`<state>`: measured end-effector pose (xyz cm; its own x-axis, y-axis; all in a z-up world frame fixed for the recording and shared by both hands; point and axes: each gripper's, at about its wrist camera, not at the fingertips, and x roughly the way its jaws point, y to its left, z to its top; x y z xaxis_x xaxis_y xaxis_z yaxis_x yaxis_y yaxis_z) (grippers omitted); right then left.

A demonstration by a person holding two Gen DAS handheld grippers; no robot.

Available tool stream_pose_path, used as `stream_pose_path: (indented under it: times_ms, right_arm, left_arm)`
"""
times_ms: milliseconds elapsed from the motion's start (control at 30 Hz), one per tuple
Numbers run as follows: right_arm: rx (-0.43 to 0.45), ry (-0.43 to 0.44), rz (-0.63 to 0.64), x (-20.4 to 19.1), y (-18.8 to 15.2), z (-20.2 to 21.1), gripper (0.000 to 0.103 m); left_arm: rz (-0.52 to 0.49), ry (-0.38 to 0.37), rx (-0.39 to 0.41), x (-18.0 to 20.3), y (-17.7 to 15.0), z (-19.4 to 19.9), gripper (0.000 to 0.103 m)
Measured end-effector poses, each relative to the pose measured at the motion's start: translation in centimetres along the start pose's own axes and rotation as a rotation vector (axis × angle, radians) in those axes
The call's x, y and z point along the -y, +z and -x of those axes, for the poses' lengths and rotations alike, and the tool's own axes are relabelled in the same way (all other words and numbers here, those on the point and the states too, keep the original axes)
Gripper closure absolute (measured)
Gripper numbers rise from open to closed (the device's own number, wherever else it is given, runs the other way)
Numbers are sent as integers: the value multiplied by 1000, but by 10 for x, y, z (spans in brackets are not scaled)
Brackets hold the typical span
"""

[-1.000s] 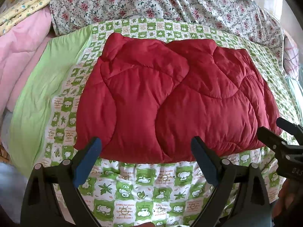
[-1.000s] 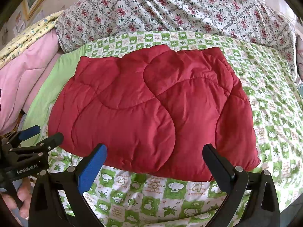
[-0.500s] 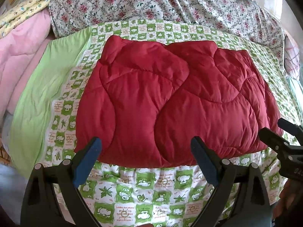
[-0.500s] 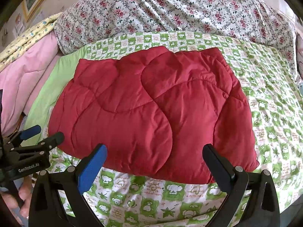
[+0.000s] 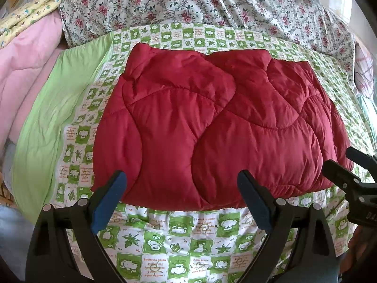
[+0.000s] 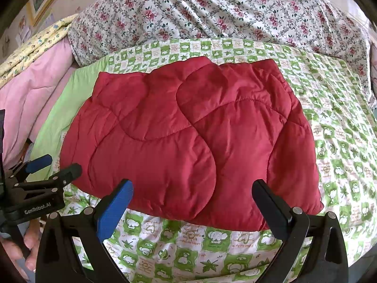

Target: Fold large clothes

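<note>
While the red jacket [image 5: 219, 127] lies folded into a puffy block on the green checked sheet [image 5: 179, 243], both of your grippers hang short of its near edge with nothing in them. Your left gripper [image 5: 181, 200] has its jaws spread wide, level with the jacket's near left part; your right gripper [image 6: 192, 206] is just as wide open before the near right part.

The padding is the risk. If you pinch only the top layer of the jacket's near edge, the lower layers will likely stay behind and the fold will open as you lift. Bite too deep and you may catch the sheet beneath the jacket, dragging the bedding with it.

The slick shell could also slip from the pads [image 6: 113, 208], so one side drops and the block twists. Lifting the two corners unevenly would skew the next fold, and the trapped air may spring it open. Your grippers sit close beside each other near the jacket, so mind a knock.
</note>
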<state>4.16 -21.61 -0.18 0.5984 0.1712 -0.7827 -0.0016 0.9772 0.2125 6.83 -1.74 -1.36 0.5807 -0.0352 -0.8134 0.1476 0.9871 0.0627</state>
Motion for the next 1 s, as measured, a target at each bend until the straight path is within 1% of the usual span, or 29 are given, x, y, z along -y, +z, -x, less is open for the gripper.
stream_pose_path:
  times_ms: [433, 1000]
  right_arm:
    - [3, 5, 17, -3, 9, 0, 1]
    - [3, 6, 14, -2, 11, 0, 1]
  left_arm:
    - [-8, 11, 17, 1, 5, 2, 7]
    - [-4, 13, 18, -1, 7, 2, 7]
